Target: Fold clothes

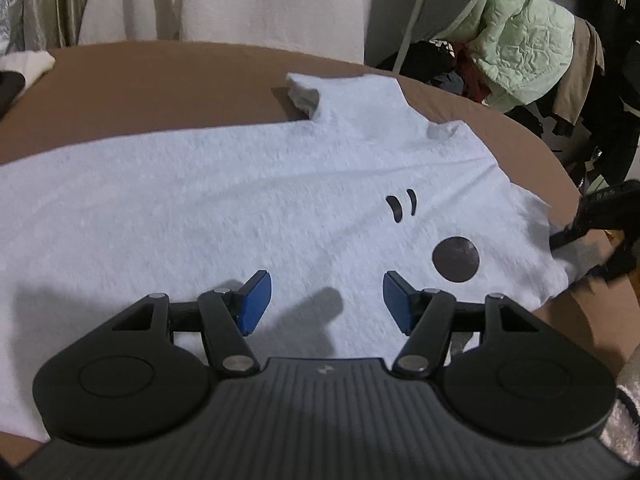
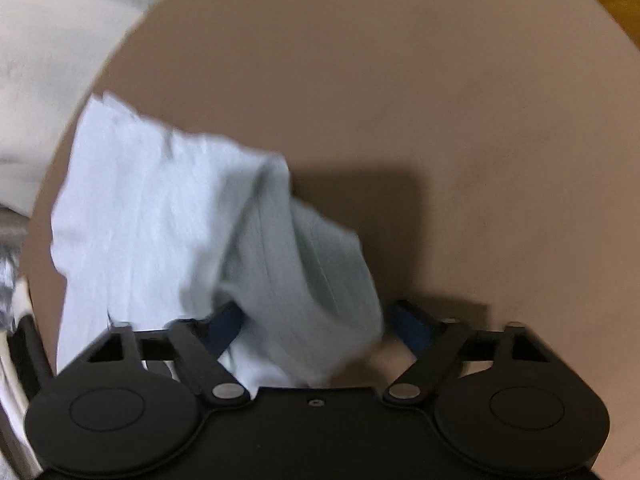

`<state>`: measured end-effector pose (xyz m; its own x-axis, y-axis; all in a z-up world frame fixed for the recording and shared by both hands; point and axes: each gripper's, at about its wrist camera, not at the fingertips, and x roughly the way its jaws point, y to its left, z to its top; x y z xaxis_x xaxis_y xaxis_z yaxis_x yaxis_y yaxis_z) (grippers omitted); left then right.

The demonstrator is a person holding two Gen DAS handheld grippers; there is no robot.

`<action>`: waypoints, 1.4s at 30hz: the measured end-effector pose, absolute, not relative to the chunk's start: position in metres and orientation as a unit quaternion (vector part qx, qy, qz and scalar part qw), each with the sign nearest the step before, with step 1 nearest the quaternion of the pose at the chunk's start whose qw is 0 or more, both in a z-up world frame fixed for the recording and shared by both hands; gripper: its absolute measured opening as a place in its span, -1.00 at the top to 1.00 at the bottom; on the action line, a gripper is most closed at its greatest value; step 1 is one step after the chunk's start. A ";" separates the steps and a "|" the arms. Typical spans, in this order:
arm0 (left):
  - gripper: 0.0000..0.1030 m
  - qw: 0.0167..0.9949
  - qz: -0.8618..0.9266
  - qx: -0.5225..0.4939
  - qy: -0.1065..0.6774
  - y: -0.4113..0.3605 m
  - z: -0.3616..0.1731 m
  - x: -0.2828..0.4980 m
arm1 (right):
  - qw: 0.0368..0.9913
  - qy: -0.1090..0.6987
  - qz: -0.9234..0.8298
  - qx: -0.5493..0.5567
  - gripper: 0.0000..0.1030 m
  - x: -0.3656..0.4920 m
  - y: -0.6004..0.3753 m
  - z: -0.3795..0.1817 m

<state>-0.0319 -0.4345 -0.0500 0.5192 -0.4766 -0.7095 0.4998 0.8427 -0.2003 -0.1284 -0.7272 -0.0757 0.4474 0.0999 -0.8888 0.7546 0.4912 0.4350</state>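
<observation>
Pale grey T-shirt [image 1: 248, 200] spread flat across brown tabletop [image 1: 140, 88], centre frame. Left gripper [image 1: 326, 300] apart, hovering empty. Right gripper [image 2: 308, 320] apart around bunched fabric, pads not visibly pressing. Risk: cloth slipping free mid-fold, edge near tabletop rim sliding off.

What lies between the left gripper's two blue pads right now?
Only the flat pale blue shirt beneath them. The left gripper stands open above it, pinching nothing, as the left wrist view shows.
</observation>
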 end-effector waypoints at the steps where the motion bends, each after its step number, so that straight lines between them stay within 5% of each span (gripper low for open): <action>1: -0.19 0.872 -0.279 0.020 0.401 -0.433 -0.050 -0.033 | 0.748 0.473 -0.208 0.417 0.75 -0.125 -0.722 -0.066; 4: -0.19 0.865 -0.280 0.045 0.413 -0.430 -0.053 -0.039 | 0.803 0.493 -0.181 0.281 0.79 -0.129 -0.704 -0.018; 7: -0.20 0.837 -0.292 0.061 0.458 -0.431 -0.063 -0.037 | 0.802 0.507 -0.174 0.265 0.84 -0.138 -0.710 -0.006; 15: -0.26 0.814 -0.308 0.083 0.486 -0.436 -0.063 -0.042 | 0.757 0.576 -0.184 0.249 0.76 -0.130 -0.717 -0.047; 17: -0.26 0.809 -0.318 0.063 0.491 -0.433 -0.057 -0.040 | 0.749 0.601 -0.207 0.185 -0.11 -0.129 -0.705 -0.036; 18: -0.26 0.811 -0.320 0.059 0.487 -0.433 -0.053 -0.040 | 0.748 0.611 -0.224 0.131 -0.19 -0.129 -0.691 -0.027; 21: -0.26 0.832 -0.311 0.074 0.454 -0.444 -0.043 -0.047 | 0.789 0.573 -0.221 -0.010 -0.17 -0.135 -0.644 0.007; 24: -0.34 0.858 -0.297 0.045 0.416 -0.448 -0.042 -0.049 | 0.845 0.505 -0.174 0.026 -0.17 -0.124 -0.627 0.031; 27: -0.48 0.830 -0.279 -0.050 0.480 -0.440 -0.062 -0.037 | 0.870 0.474 -0.074 0.110 -0.17 -0.078 -0.623 0.030; 32: -0.48 0.826 -0.286 0.042 0.485 -0.453 -0.066 -0.056 | 0.867 0.485 -0.055 0.097 -0.17 0.020 -0.624 -0.011; 37: -0.49 0.827 -0.297 -0.018 0.477 -0.436 -0.050 -0.037 | 0.852 0.468 -0.054 0.229 -0.17 0.063 -0.667 -0.070; 39: -0.49 0.830 -0.290 -0.043 0.473 -0.432 -0.047 -0.025 | 0.837 0.471 -0.040 0.276 -0.01 0.072 -0.679 -0.098; 41: -0.49 0.837 -0.287 -0.050 0.463 -0.433 -0.042 -0.010 | 0.843 0.451 -0.041 0.292 0.55 0.069 -0.697 -0.108; 42: -0.49 0.845 -0.286 -0.038 0.450 -0.438 -0.035 -0.003 | 0.850 0.435 -0.046 0.294 0.55 0.068 -0.706 -0.109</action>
<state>-0.0027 -0.4375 -0.0353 0.4316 -0.5186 -0.7381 0.4499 0.8329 -0.3221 0.0675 -0.7056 -0.1088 0.6168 0.1786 -0.7666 0.3340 0.8225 0.4604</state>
